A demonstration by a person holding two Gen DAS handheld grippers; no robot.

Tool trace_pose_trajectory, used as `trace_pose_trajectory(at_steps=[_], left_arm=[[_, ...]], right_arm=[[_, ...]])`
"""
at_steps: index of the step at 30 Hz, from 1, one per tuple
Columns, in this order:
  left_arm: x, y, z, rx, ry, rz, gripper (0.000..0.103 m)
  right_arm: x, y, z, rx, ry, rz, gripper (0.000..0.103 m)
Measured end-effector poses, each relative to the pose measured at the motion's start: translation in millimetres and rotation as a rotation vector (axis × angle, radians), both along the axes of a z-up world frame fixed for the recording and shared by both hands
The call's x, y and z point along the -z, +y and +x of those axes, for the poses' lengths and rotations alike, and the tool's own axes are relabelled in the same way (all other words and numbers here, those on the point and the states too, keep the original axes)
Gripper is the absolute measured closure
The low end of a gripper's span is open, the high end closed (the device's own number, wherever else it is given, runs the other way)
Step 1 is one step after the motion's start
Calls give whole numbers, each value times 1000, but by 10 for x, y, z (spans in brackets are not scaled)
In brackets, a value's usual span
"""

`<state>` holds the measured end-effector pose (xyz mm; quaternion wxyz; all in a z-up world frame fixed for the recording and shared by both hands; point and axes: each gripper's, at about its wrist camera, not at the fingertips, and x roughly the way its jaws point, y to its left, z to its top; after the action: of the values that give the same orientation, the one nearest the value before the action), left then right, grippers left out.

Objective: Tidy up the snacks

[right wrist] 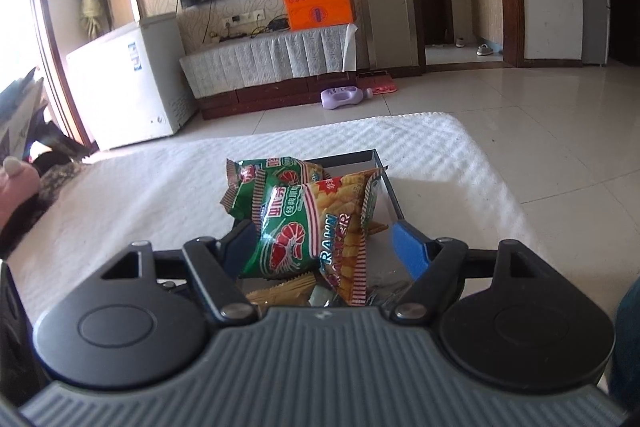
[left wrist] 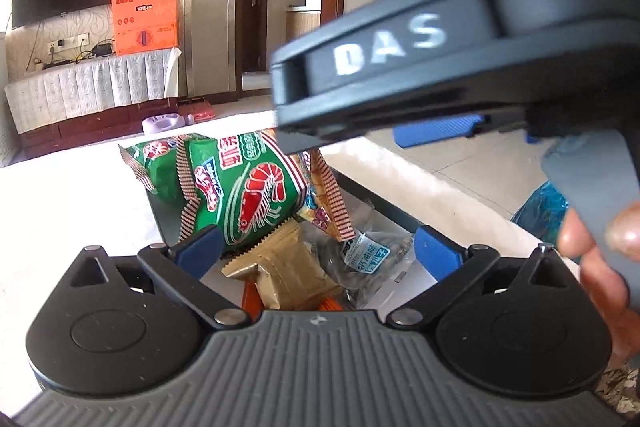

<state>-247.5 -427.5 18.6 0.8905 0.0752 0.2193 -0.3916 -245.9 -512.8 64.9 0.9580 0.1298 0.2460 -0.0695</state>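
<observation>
Cloth (right wrist: 460,163): white textured cover under everything; the landmark box sits on it near the middle.
Box (right wrist: 386,187): dark-rimmed open box holding the snacks; its near end is hidden behind both grippers.
Right gripper (right wrist: 326,247): hovers low over the near end of the box, aimed along it; blue fingers spread wide to either side of the bags, clamping nothing. In the left view its black body crosses above the far side of the box, tilted and motion-blurred, marked "DAS".
Left gripper (left wrist: 318,247): low at the near end of the box, fingers apart, nothing between them but the pile below.
Hand (left wrist: 600,251): at the right edge beside the box, fingers around the right gripper's grey handle; cut off by the frame.
Prawn bag (left wrist: 248,195): green, red prawn print, topmost in the box, leaning.
Cracker bag (right wrist: 346,239): red-striped, beside the prawn bag in the box, tilted.
Gold packet (left wrist: 280,267): under the prawn bag, partly hidden.
Clear packet (left wrist: 368,251): right of the gold packet in the box; contents hard to make out.
</observation>
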Motion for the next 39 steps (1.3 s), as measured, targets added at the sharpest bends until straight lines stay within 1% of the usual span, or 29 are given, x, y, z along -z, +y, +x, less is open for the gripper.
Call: trace_pose_trajectory(at_steps=[3,7,12,15,17,18,21,24,29,33,39], left_arm=[[-62,65,-44,-9,9,-3,0],[-119,181,-109,-49,32,-20,0],[-111,262,-202,-165,37,23,0],[-165,393,-254,-231,78,16,0],[-194,472,-297,-285,81,17,0],[-216,516,-329,-311,74,19,0],[-265,631,-442,-348,39,40,0],[-332,766,-580,-369,21,46,0],[-434,952,-785,-378,18,27,0],[-486,1057,-917,-392,6,27,0],[-520,1119,-1086,-367,9,37,0]], right_arm=[[-26,18,-151,22,-20,13,26],[-34,15,-422,68,-56,49,26],[14,5,-756,114,-98,85,25],[33,9,-939,136,-114,129,25],[36,18,-1061,147,-116,158,24],[37,26,-1113,154,-108,167,21],[45,67,-1238,157,-59,164,20],[35,120,-1341,128,-16,150,20],[88,269,-1502,83,59,96,20],[180,401,-1590,39,129,51,20],[310,592,-1593,-33,213,-7,20]])
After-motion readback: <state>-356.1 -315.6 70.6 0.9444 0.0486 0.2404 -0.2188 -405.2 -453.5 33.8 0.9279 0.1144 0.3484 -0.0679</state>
